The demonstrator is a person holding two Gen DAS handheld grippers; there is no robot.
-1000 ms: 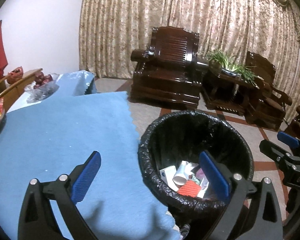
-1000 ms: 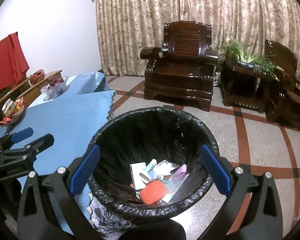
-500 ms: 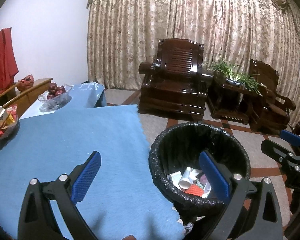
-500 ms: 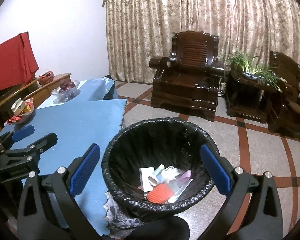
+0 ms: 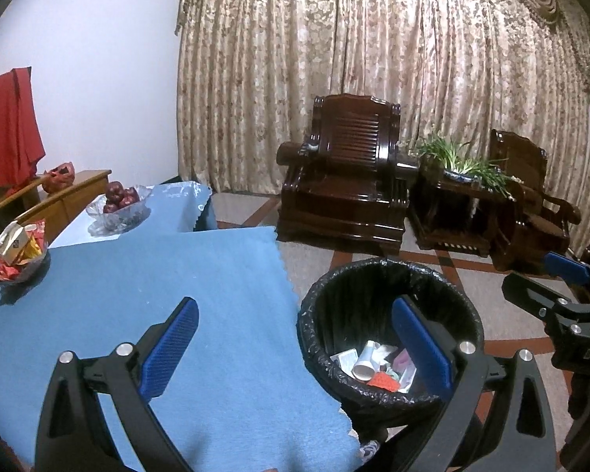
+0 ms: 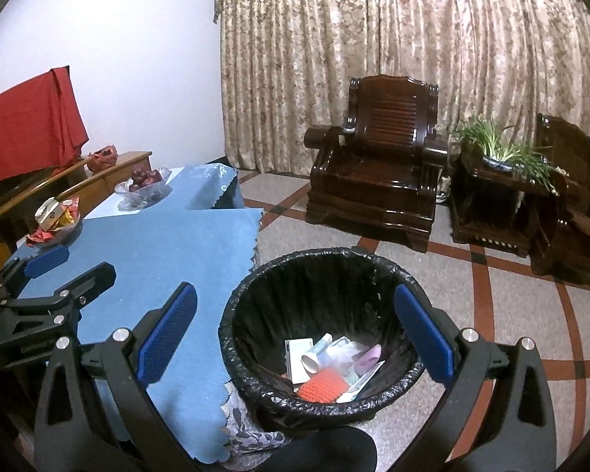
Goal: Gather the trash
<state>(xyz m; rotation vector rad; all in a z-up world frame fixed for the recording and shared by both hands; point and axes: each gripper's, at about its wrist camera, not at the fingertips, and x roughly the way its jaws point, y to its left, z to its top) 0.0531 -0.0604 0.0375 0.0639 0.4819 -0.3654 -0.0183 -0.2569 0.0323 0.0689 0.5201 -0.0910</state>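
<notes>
Apparently the collecting is nearly finished: the trash [image 6: 326,369] lies in the black-lined bin [image 6: 322,259] at five o'clock in the left view, beside the blue tabletop [image 5: 137,287]. Both the left hand-held gripper [image 5: 295,350] and the right hand-held gripper [image 6: 295,338] hang spread wide, holding nothing. Next comes scanning the tabletop for leftovers.

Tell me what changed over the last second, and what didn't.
Both grippers, left gripper and right gripper, pulled up and back from the trash bin; it now looks smaller and lower in both views. Nothing was grasped or released. Both stayed open and empty, and the trash in the bin looks unmoved.
</notes>
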